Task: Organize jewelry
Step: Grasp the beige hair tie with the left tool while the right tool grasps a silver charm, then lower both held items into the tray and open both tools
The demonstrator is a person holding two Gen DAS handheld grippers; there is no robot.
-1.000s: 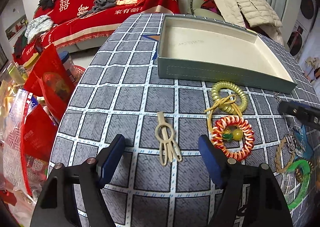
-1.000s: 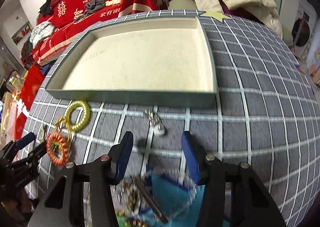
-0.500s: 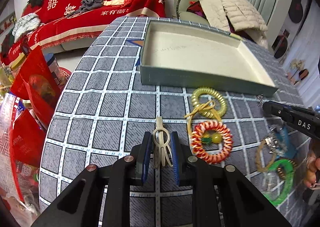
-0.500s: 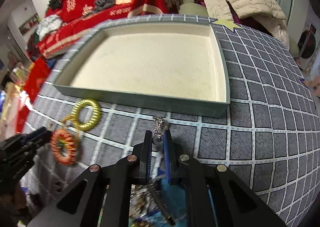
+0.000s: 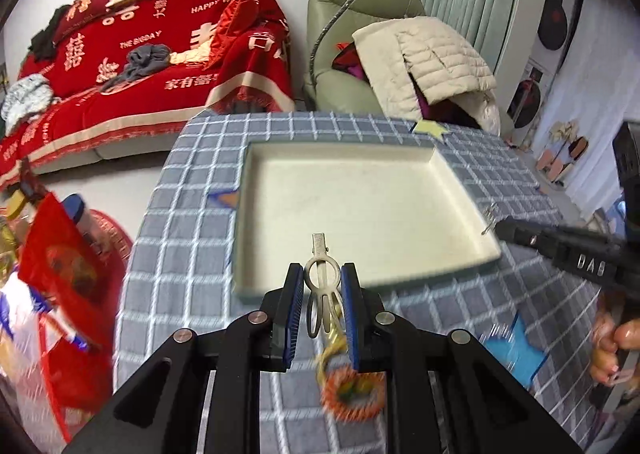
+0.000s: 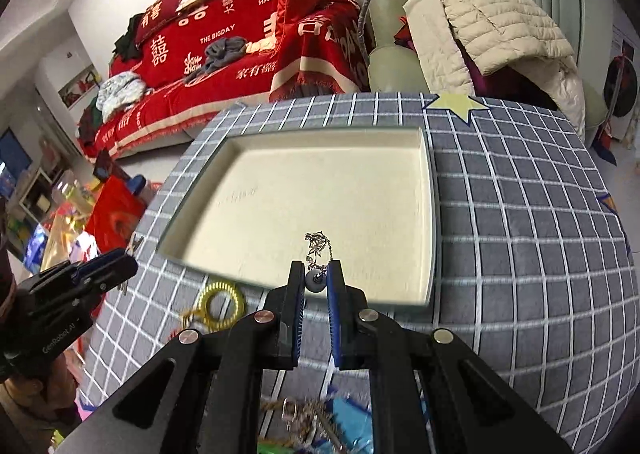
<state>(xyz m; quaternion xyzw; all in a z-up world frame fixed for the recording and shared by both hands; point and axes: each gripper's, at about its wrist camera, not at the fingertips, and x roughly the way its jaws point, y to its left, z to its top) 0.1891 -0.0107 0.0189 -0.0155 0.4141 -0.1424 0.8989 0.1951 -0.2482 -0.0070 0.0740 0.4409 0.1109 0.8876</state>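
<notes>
My left gripper point(image 5: 320, 274) is shut on a beige hair clip point(image 5: 322, 286) and holds it in the air over the near edge of the shallow grey-green tray point(image 5: 440, 274) with a cream floor. My right gripper point(image 6: 315, 272) is shut on a small silver pendant with a grey bead point(image 6: 316, 281); its chain point(image 6: 318, 244) sticks out above the tray point(image 6: 434, 213). The right gripper also shows in the left wrist view point(image 5: 500, 228), at the tray's right edge. The left gripper shows in the right wrist view point(image 6: 120, 264), left of the tray.
On the checked tablecloth point(image 6: 520, 234) lie a yellow coil hair tie point(image 6: 220, 300) and a red-orange coil bracelet point(image 5: 352, 390). More jewelry and a blue card point(image 6: 352, 426) lie under the right gripper. Red bags point(image 5: 60, 274) stand left of the table.
Both grippers closed on their items, the left on the hair clip and the right on the pendant. Both then lifted off the cloth and moved forward toward the tray.
</notes>
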